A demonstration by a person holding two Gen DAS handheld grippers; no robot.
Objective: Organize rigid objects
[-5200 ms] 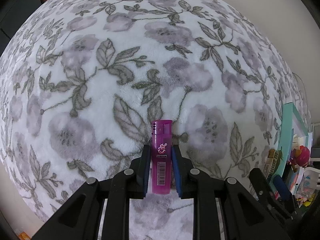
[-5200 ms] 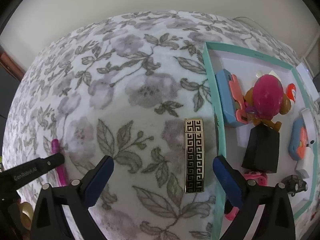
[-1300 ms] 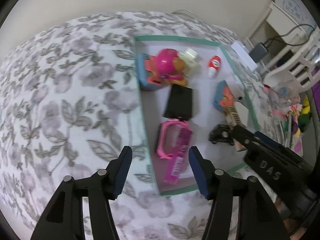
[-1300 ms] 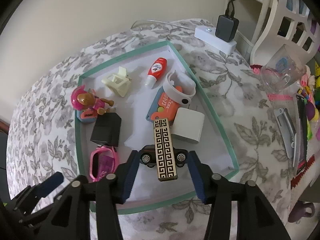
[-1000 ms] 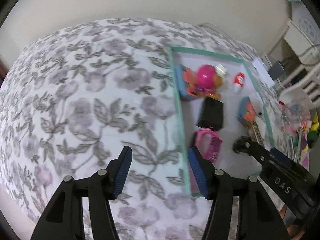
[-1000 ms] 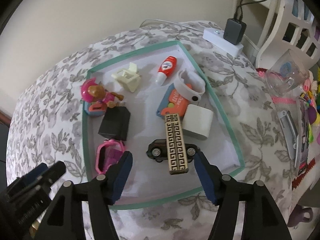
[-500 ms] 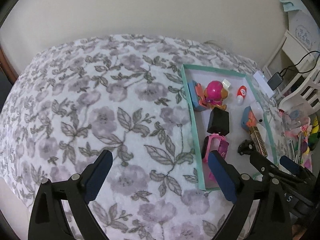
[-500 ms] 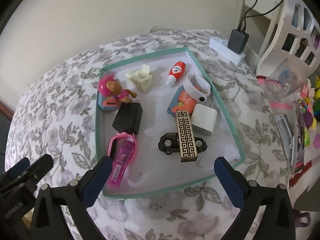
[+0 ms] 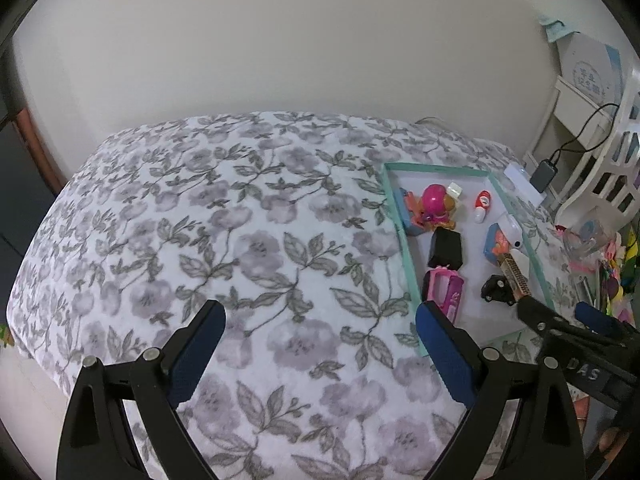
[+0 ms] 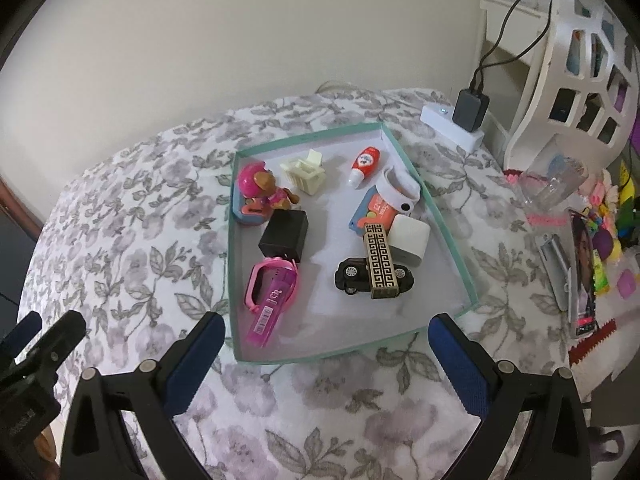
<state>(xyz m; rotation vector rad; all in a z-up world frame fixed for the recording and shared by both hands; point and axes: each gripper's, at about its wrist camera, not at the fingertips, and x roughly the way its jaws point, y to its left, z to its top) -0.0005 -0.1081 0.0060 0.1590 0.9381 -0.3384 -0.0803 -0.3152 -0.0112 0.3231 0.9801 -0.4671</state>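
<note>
Both the left gripper point(image 9: 318, 354) and right gripper point(image 10: 320, 364) gape wide, empty. The tray point(image 10: 452, 248), apparently holding everything, lies just beyond the right gripper, right of the left.

This is a home, most likely a bedroom or a child's room. A soft floral blanket point(image 9: 248, 248) in grey and lilac covers a padded surface set against a plain cream wall point(image 9: 280, 40). On it lies a shallow teal-edged tray point(image 10: 452, 256) of small household things: a toy car point(image 10: 352, 274), a pink toy figure point(image 10: 260, 188), a pink watch point(image 10: 264, 276). Beside it a charger point(image 10: 472, 110) sits plugged into a white power strip point(image 10: 438, 118), its cable running up past a white openwork chair back point(image 10: 576, 52). More toys and a clear cup point(image 10: 552, 184) crowd the right edge.
</note>
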